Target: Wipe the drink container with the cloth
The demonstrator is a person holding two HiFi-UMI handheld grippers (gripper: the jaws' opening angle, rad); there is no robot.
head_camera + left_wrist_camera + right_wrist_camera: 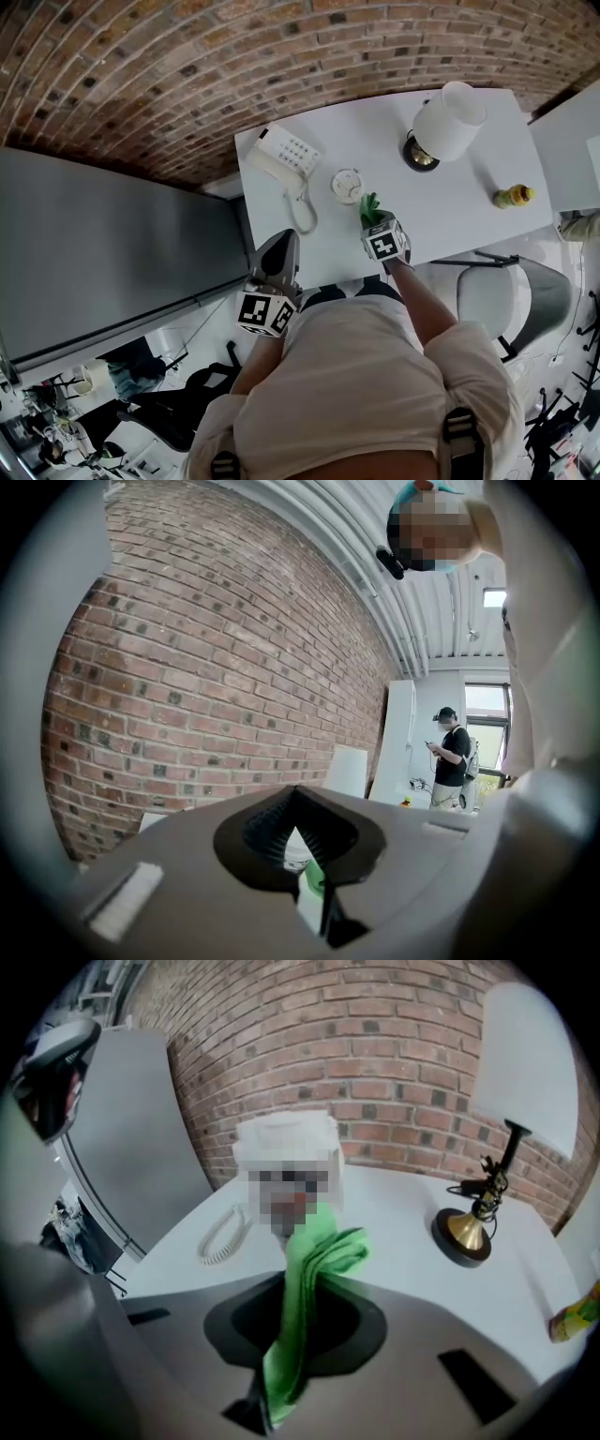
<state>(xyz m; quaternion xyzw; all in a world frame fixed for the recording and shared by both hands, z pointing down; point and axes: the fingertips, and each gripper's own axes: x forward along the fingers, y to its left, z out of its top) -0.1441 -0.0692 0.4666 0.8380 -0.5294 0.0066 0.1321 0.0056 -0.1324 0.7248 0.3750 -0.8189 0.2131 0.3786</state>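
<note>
The right tongs (278, 1384) are closed on a green cloth (314, 1265), which stands up in front of the white drink container (284, 1140) and hides its lower part; a mosaic patch covers its front. It stands on the tabletop (469, 211) by the phone (281, 159). The left tongs (315, 897) are closed and empty, with only a sliver of the scene showing past them.

White desk (469, 220) set against a brick wall (141, 66). White telephone (284, 154) at the desk's far left corner, its coiled cord (302, 214) trailing toward the near edge. Lamp (448, 120) with a white shade and brass base (421, 157) near the far edge, right of middle. Grey office chair (516, 292) at the near right edge. Grey panel (103, 253) left of the desk. A person (452, 757) stands in the background by a window.
</note>
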